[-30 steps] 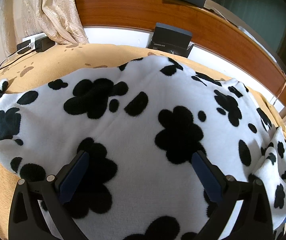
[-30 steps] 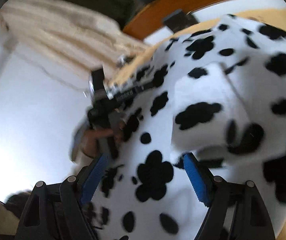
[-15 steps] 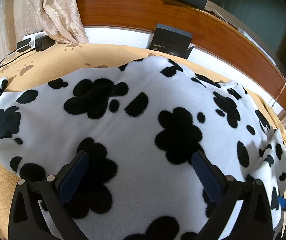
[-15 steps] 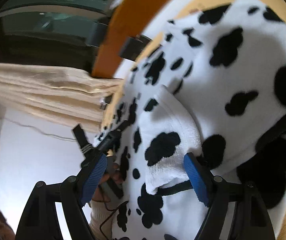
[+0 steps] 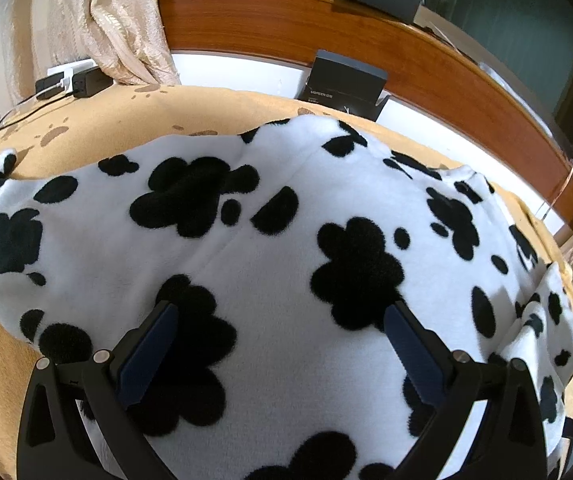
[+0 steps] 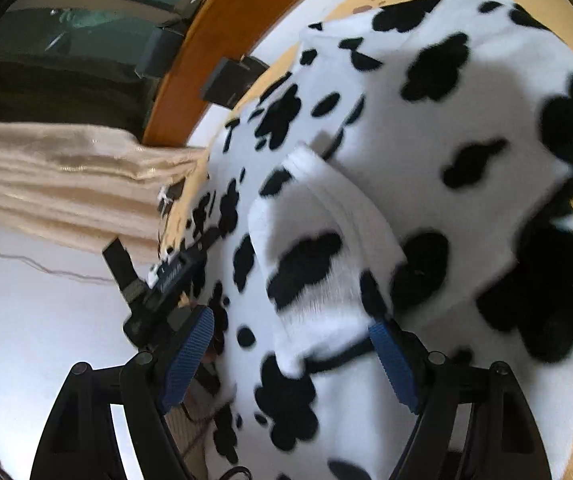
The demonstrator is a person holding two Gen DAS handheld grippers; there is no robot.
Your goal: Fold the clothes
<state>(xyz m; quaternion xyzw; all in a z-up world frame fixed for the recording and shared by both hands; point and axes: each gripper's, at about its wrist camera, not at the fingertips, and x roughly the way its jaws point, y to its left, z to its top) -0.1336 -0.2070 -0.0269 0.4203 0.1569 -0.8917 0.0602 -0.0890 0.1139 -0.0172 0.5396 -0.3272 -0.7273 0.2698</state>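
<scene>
A white fleece garment with black paw-shaped spots (image 5: pixel 286 240) lies spread across an orange-tan bed cover with brown paw prints (image 5: pixel 134 120), and all places are given relative to it. Left gripper (image 5: pixel 282 344): above the garment's near part, blue-padded jaws wide apart, nothing between the pads. Right gripper (image 6: pixel 290 356): jaws likewise apart, over a folded-up sleeve (image 6: pixel 318 248) lying on the garment. Beyond the garment's far edge stands a dark rectangular box (image 5: pixel 344 84) against a curved wooden headboard (image 5: pixel 286 24).

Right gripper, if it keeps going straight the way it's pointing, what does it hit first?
Probably the folded-over sleeve cuff of the cow-print fleece garment, lying right ahead of the open right gripper; depth is unclear.
</scene>
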